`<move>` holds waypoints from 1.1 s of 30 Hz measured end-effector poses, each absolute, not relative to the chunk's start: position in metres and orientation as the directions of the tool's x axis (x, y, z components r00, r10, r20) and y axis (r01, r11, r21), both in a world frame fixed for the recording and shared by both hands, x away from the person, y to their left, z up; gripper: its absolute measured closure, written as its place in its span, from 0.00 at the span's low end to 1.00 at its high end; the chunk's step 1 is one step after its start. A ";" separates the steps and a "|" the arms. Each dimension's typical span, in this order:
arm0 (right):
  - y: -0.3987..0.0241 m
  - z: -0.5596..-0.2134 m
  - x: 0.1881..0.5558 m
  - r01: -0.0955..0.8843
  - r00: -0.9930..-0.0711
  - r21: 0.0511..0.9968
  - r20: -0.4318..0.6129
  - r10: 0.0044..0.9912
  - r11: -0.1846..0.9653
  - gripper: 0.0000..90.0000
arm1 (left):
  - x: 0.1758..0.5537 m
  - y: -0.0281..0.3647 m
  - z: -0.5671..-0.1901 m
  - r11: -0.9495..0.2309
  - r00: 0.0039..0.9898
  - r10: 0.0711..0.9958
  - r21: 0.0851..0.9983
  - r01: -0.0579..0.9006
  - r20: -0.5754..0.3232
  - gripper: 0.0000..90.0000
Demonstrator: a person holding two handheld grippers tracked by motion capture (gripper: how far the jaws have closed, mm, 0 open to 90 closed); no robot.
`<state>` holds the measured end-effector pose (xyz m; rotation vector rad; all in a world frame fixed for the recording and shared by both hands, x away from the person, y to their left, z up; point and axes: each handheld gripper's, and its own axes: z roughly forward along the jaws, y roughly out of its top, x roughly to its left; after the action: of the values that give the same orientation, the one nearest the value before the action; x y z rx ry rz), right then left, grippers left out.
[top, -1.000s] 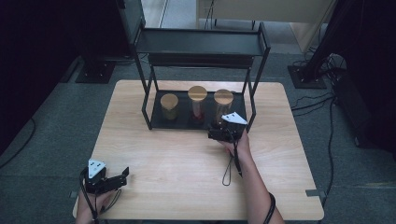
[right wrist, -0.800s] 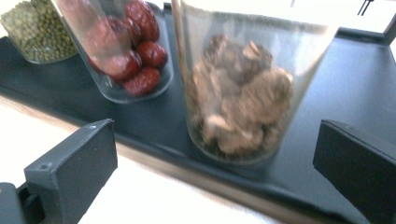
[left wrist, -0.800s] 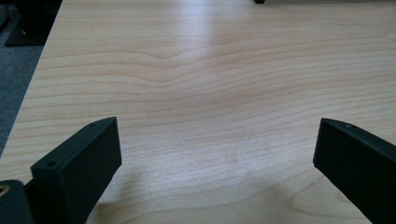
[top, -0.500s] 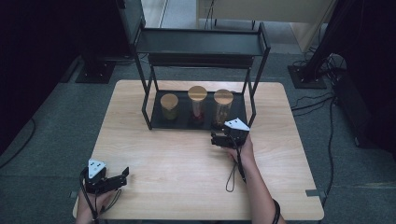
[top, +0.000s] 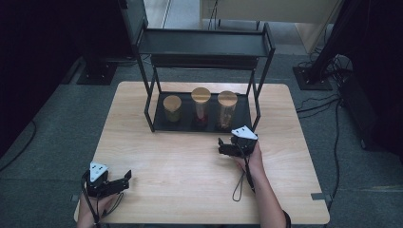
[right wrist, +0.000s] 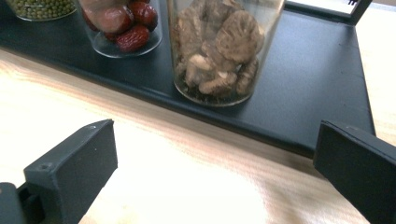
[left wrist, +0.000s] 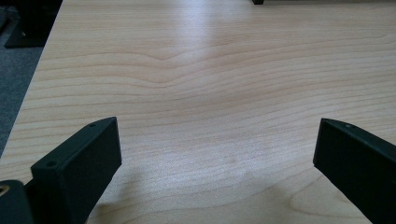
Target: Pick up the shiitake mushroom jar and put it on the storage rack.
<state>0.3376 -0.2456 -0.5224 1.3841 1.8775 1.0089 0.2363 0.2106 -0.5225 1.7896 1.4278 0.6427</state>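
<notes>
Going left to right, we start with our left gripper [top: 124, 178], resting at the near left corner of the table [top: 190, 190] with its jaws spread wide over bare wood — released, holding nothing, and well apart from the jars.

On the lower shelf of the black rack [top: 247, 114] three lidded glass jars stand upright in a row: the green-bean jar [top: 172, 108] at the left, the red-date jar [top: 200, 107] in the middle, and the dried-mushroom jar [top: 226, 109] at the right.

Our right gripper [top: 221, 146] hovers over the table just near of the shelf's front edge, jaws wide open and empty. In the right gripper view the dried-mushroom jar [right wrist: 224, 49] sits directly ahead and slightly left of the midline between the jaws, the red-date jar [right wrist: 123, 25] beside it further left.

We judge the coming move turns on this: the mushroom jar lies straight beyond the right gripper, on the far side of it, its long axis vertical — so the right hand is much the nearer, and a short forward reach would bracket the jar's glass wall.
</notes>
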 end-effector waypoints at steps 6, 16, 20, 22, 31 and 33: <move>-0.253 -0.522 0.329 0.512 -0.274 0.847 0.002 0.962 0.144 0.00 | 0.236 0.211 -0.523 -0.101 0.253 0.965 0.800 0.591 -0.064 0.01; -0.263 -0.522 0.317 0.510 -0.253 0.848 -0.010 0.967 0.142 0.00 | 0.236 0.211 -0.523 -0.099 0.249 0.966 0.801 0.591 -0.065 0.01; -0.268 -0.522 0.313 0.510 -0.249 0.849 -0.012 0.968 0.141 0.00 | 0.236 0.211 -0.523 -0.099 0.249 0.966 0.800 0.591 -0.065 0.01; -0.271 -0.522 0.311 0.512 -0.245 0.849 -0.007 0.970 0.135 0.00 | 0.236 0.211 -0.523 -0.097 0.249 0.966 0.800 0.592 -0.067 0.01; -0.280 -0.522 0.305 0.516 -0.232 0.846 -0.010 0.973 0.131 0.00 | 0.236 0.211 -0.523 -0.101 0.252 0.966 0.799 0.593 -0.065 0.01; -0.283 -0.522 0.303 0.516 -0.228 0.846 -0.010 0.974 0.129 0.00 | 0.236 0.211 -0.523 -0.100 0.251 0.966 0.799 0.593 -0.065 0.01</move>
<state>0.3031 -0.2828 -0.5220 1.4359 1.8210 0.9967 0.2364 0.2107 -0.5226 1.7889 1.4308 0.6430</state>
